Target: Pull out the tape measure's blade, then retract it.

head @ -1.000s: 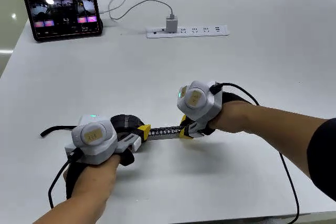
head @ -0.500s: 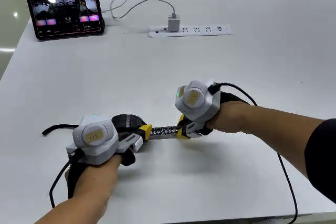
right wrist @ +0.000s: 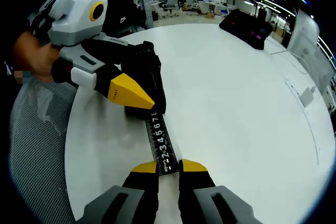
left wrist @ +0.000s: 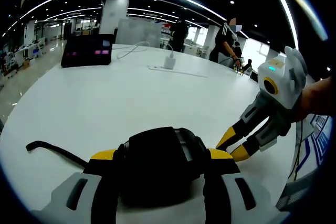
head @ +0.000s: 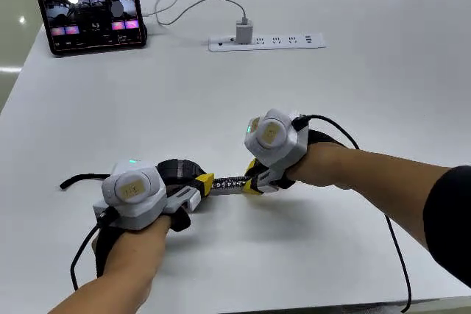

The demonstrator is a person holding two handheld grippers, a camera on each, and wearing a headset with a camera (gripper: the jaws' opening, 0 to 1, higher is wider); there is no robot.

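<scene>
The black tape measure case (head: 176, 171) rests on the white table (head: 309, 93), clamped between the yellow-tipped jaws of my left gripper (head: 195, 184). In the left gripper view the case (left wrist: 157, 166) sits deep between the jaws of that gripper (left wrist: 160, 156), and its black strap (left wrist: 52, 150) trails off to the left. A short length of numbered blade (right wrist: 161, 142) runs out of the case (right wrist: 144, 77). My right gripper (right wrist: 169, 167) is shut on the blade's end. Seen from the head, the blade (head: 228, 181) spans the small gap to the right gripper (head: 250, 184).
A lit tablet (head: 90, 18) stands at the far left of the table. A white power strip (head: 266, 40) with a plugged charger (head: 243, 32) and looping cable lies at the back. People stand beyond the table (left wrist: 228, 38). Gripper cables trail off the near edge (head: 397, 255).
The right gripper has slid a little left toward the case, still holding the blade's end, so the exposed blade is shorter. The left gripper and case have stayed put.
</scene>
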